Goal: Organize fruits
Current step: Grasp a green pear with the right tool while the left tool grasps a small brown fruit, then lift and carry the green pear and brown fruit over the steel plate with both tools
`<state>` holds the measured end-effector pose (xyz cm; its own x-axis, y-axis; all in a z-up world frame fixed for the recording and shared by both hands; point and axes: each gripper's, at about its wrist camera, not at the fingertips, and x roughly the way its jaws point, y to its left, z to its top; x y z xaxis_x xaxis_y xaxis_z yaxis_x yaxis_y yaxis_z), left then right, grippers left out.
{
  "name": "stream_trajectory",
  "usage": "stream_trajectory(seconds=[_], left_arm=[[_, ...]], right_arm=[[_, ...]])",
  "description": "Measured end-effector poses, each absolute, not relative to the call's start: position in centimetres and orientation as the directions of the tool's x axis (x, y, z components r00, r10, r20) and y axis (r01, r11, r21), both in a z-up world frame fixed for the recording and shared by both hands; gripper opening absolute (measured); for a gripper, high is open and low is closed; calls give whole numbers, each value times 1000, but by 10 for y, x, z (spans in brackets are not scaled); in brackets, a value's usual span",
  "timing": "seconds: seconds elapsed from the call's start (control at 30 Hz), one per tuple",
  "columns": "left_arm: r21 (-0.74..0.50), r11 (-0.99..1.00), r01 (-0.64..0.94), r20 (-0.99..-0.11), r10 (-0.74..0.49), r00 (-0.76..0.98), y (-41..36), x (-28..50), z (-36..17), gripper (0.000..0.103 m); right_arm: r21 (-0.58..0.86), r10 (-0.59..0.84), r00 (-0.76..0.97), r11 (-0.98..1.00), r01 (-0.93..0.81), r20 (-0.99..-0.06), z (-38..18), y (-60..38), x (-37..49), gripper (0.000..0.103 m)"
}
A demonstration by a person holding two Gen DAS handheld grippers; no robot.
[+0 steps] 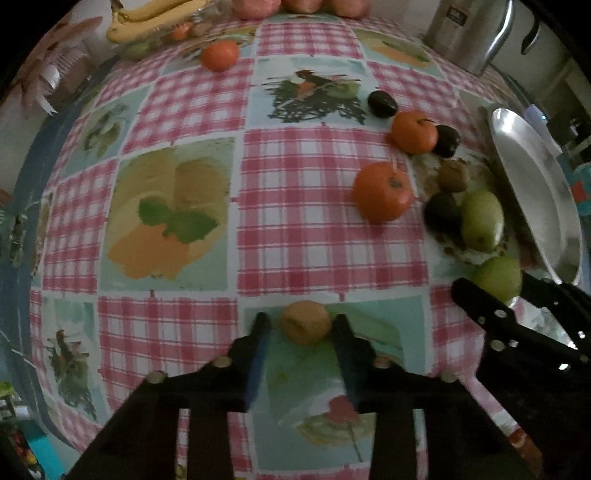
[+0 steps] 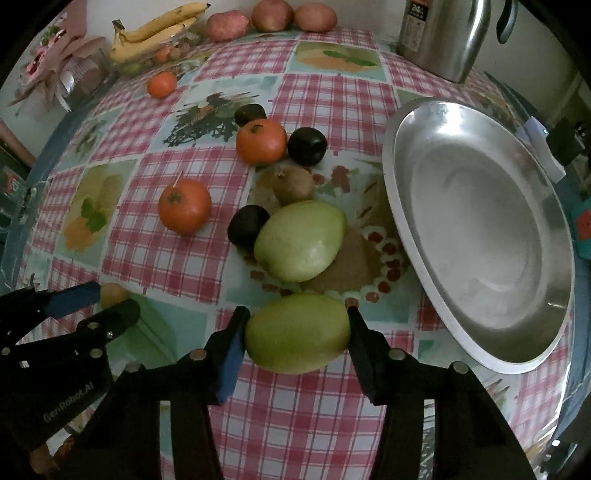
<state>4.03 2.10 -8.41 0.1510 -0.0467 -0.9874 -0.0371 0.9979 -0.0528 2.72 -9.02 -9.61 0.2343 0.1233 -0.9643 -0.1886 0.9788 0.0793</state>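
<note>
The left gripper (image 1: 303, 323) pinched a small yellow-brown fruit (image 1: 306, 322) between its fingertips, both pads against the fruit's sides, above a pale green panel of the checked tablecloth (image 1: 306, 206). In the right wrist view the same fruit (image 2: 112, 294) showed only partly, tucked between the left gripper's blue-padded finger and its black one at the lower left.

The right gripper (image 2: 297, 334) closed on a green mango (image 2: 297, 332), its fingers (image 2: 232, 350) standing moderately apart with a pad touching each end of the mango. The mango lay low over the cloth, just left of the steel plate (image 2: 480, 236), whose bowl held nothing. In the left wrist view that mango (image 1: 498, 278) sat between the right gripper's dark fingers at the plate's near end.

Just beyond the held mango lay a second green mango (image 2: 301, 240), with a dark plum (image 2: 247, 229) touching its left side and a brown kiwi (image 2: 293, 184) just behind it. Farther back an orange (image 2: 261, 141) and another dark plum (image 2: 307, 146) sat side by side, with a third dark fruit (image 2: 250, 113) behind the orange. A second orange (image 2: 184, 212) stood apart to the left, and a third (image 2: 161, 85) lay well back near the bananas (image 2: 155, 31). Three reddish fruits (image 2: 271, 16) lined the far edge, and a steel flask (image 2: 443, 37) stood at the far right.
</note>
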Motion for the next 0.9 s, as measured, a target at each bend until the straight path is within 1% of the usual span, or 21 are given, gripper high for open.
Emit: stream_trajectory(seconds=[0.13, 0.3, 0.53, 0.67, 0.8, 0.9], left_arm=[[-161, 984, -78, -980, -150, 133, 25, 41, -81, 29], [-232, 962, -146, -969, -217, 116, 40, 39, -76, 29], [-262, 939, -224, -961, -232, 152, 58, 54, -42, 29], [-244, 938, -244, -961, -201, 188, 59, 74, -18, 29], [-277, 922, -270, -950, -222, 219, 52, 85, -11, 29], [-286, 918, -275, -945, -224, 236, 44, 95, -10, 29]], right_arm=[[138, 172, 219, 977, -162, -960, -95, -94, 29, 54], [174, 206, 228, 973, -152, -952, -87, -100, 25, 53], [239, 264, 255, 963, -127, -930, -62, -103, 29, 53], [232, 248, 271, 968, -91, -930, -50, -107, 40, 53], [292, 285, 281, 956, -19, -916, -37, -119, 56, 53], [293, 275, 301, 956, 18, -913, -30, -125, 66, 53]])
